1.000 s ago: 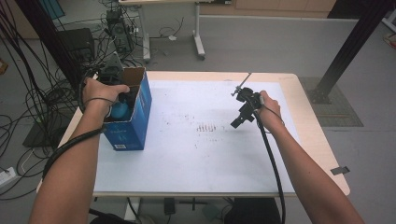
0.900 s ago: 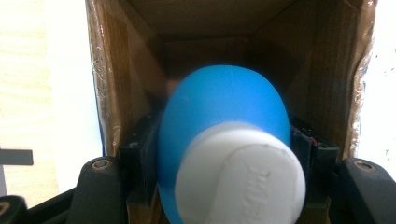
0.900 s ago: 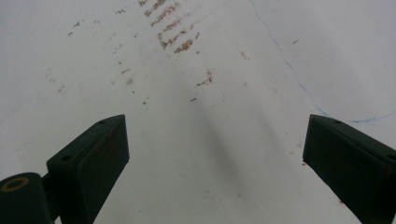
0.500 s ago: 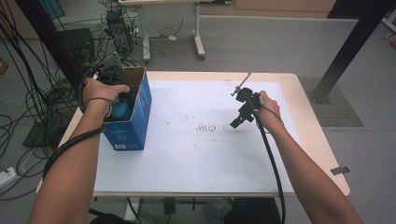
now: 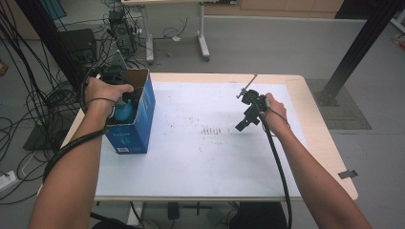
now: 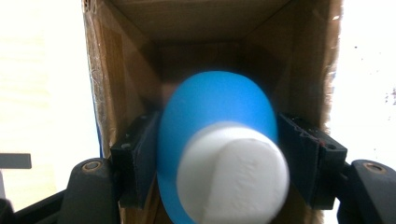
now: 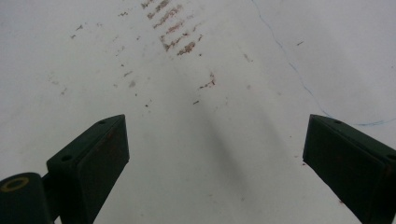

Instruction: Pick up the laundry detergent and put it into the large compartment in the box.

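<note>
Here, the left gripper reaches into an open cardboard box, its jaws just opening, with a blue bottle with a white cap between its fingers, which flank it loosely. The right gripper hovers over the white table, fingers wide apart, empty.

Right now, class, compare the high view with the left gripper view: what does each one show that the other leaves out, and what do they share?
The high view takes in the whole table and the right gripper towards its right side. The left gripper view looks straight into the box from close up: the left gripper has just been opening its jaws, with a white cap between them. Both show the blue bottle inside the open cardboard box.
</note>
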A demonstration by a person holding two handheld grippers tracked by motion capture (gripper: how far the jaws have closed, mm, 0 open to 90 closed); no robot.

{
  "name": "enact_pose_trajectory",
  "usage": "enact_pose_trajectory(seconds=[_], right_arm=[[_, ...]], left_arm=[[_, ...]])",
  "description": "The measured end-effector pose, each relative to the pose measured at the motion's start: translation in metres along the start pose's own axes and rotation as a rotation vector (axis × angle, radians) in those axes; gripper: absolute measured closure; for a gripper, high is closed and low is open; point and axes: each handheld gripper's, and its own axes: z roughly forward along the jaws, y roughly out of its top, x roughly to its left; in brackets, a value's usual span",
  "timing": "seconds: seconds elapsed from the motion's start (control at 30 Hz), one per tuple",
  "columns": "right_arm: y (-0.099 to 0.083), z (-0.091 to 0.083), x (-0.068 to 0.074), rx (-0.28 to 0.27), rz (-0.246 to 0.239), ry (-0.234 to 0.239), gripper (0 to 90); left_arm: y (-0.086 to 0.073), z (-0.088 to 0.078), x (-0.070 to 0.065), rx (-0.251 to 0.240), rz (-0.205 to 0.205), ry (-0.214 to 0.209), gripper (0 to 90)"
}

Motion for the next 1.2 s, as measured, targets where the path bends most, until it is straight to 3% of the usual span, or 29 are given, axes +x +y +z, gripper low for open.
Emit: enact_pose_trajectory(seconds=[0.53,0.77,1.2], right_arm=[[0.000,-0.002,0.002,-0.006,-0.007,-0.003,6.9],[0.001,-0.003,0.004,-0.006,-0.014,-0.002,6.9],[0.002,-0.009,0.009,-0.003,-0.013,-0.007,6.9]], left_arm=[[0.001,-0.040,-0.006,-0.048,0.017,0.055,31.4],[-0.002,-0.057,-0.011,-0.057,0.027,0.061,27.3],[-0.014,-0.075,-0.034,-0.058,0.105,0.058,15.4]])
